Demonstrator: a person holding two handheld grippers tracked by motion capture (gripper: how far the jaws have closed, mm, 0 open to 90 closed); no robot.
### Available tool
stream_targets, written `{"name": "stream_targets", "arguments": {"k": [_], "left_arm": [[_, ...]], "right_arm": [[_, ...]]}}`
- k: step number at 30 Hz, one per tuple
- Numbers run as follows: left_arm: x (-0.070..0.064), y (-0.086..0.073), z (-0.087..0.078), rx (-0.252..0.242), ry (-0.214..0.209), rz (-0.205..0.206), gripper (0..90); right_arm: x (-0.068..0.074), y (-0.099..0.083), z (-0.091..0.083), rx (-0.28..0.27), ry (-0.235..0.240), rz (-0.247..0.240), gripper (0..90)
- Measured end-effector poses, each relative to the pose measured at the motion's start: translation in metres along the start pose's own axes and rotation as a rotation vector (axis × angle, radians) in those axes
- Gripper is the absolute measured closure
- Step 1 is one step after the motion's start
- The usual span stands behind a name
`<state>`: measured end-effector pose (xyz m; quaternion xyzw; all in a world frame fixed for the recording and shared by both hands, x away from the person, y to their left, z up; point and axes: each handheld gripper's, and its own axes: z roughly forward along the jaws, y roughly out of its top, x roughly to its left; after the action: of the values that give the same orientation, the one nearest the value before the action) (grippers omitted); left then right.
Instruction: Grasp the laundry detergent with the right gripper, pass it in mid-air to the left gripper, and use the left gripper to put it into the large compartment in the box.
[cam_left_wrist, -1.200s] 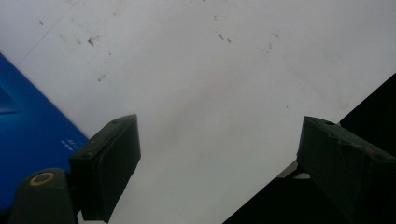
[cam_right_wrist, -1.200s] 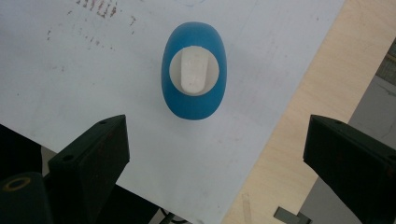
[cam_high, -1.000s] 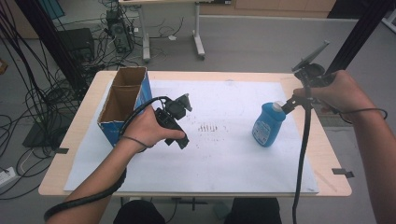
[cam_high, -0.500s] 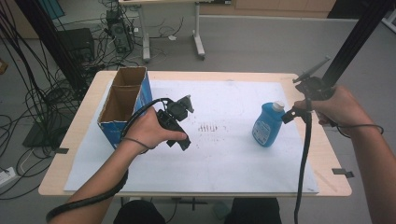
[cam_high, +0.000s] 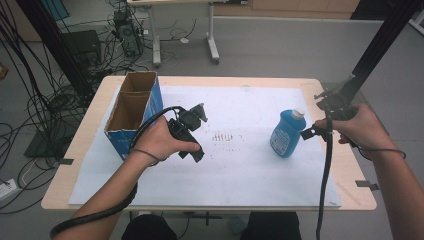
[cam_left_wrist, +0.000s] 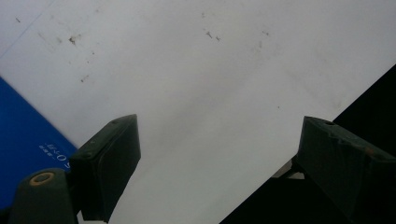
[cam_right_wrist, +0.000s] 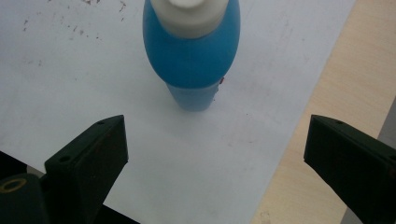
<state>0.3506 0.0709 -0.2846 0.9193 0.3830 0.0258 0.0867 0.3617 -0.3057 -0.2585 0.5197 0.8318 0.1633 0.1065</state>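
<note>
The blue plastic bottle with a white cap (cam_high: 287, 133) stands upright on the white-papered worktop (cam_high: 250, 170), not yet grasped; the right gripper (cam_right_wrist: 212, 154) hovers just beside it, jaws wide and empty; the left gripper (cam_left_wrist: 219, 154), jaws also wide and empty, waits beside the open blue-sided cardboard box (cam_high: 131, 114).

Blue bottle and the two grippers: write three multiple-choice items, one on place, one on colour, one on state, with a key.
1. Where does the blue bottle stand?
A. inside the cardboard box
B. on the white sheet, near the table's right side
C. on the floor

2. What colour is the bottle's cap?
A. red
B. black
C. white

3. How is the right gripper?
A. open, clear of the bottle
B. shut on the bottle
C. shut on the cardboard box

Key: 1 B, the high view shows it upright on the white sheet. 2 C, the cap is white. 3 A, its jaws stand wide apart short of the bottle.
</note>
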Motion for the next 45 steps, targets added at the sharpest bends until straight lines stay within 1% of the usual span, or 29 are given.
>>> {"name": "stream_targets", "arguments": {"k": [2, 8, 11, 17, 27, 32, 39, 45], "left_arm": [[0.0, 0.0, 0.0, 0.001, -0.002, -0.001, 13.7], [-0.001, 0.0, 0.001, -0.002, -0.008, 0.002, 13.7], [0.0, 0.0, 0.003, -0.002, -0.01, -0.002, 13.7], [0.001, -0.001, 0.005, -0.004, -0.012, -0.008, 13.7], [0.0, 0.0, 0.006, -0.007, -0.018, -0.007, 13.6], [0.002, -0.001, 0.008, -0.005, -0.023, -0.012, 13.6], [0.003, -0.003, 0.011, -0.005, -0.025, -0.018, 13.6], [0.004, -0.003, 0.011, -0.005, -0.028, -0.017, 13.6]], "right_arm": [[0.001, -0.005, 0.004, -0.005, 0.009, 0.003, 5.9], [0.002, -0.011, 0.011, -0.024, 0.008, 0.008, 6.0], [0.003, -0.016, 0.015, -0.044, 0.004, 0.004, 6.6], [0.001, -0.021, 0.021, -0.072, 0.006, 0.015, 6.6], [0.0, -0.032, 0.029, -0.151, 0.001, 0.032, 6.6], [0.0, -0.039, 0.038, -0.18, 0.01, 0.032, 6.5], [-0.001, -0.044, 0.046, -0.205, 0.022, 0.031, 6.5], [0.001, -0.052, 0.057, -0.257, 0.033, 0.033, 5.8]]}}
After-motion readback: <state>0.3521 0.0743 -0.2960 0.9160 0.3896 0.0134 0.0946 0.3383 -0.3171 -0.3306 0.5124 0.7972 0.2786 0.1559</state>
